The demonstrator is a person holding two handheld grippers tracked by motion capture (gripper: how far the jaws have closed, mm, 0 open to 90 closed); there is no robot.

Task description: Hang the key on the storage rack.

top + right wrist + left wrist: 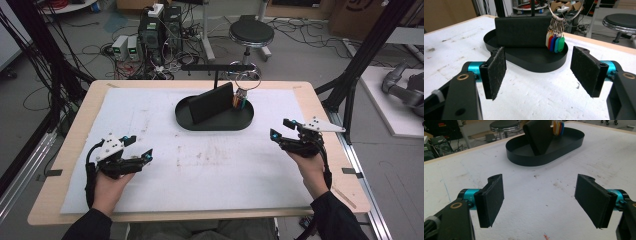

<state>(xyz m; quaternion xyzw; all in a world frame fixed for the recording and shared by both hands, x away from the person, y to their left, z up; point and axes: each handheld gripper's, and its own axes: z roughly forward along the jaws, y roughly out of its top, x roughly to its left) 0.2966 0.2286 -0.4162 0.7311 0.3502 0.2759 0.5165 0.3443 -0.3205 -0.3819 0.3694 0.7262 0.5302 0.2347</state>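
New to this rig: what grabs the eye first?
The black oval tray at the table's far centre, a dark wallet-like slab propped upright in it. Beside the slab, coloured key tags hang from a ring. Nearer, the left gripper and right gripper are open, holding nothing.

Coloured key tags [554,41] hang (ringed together) over black oval tray [541,65].

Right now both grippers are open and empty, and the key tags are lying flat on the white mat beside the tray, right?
Not quite. Both the left gripper and right gripper are open and empty, but the key tags hang from a ring above the black tray, beside the wallet standing in it. The right gripper view shows this.
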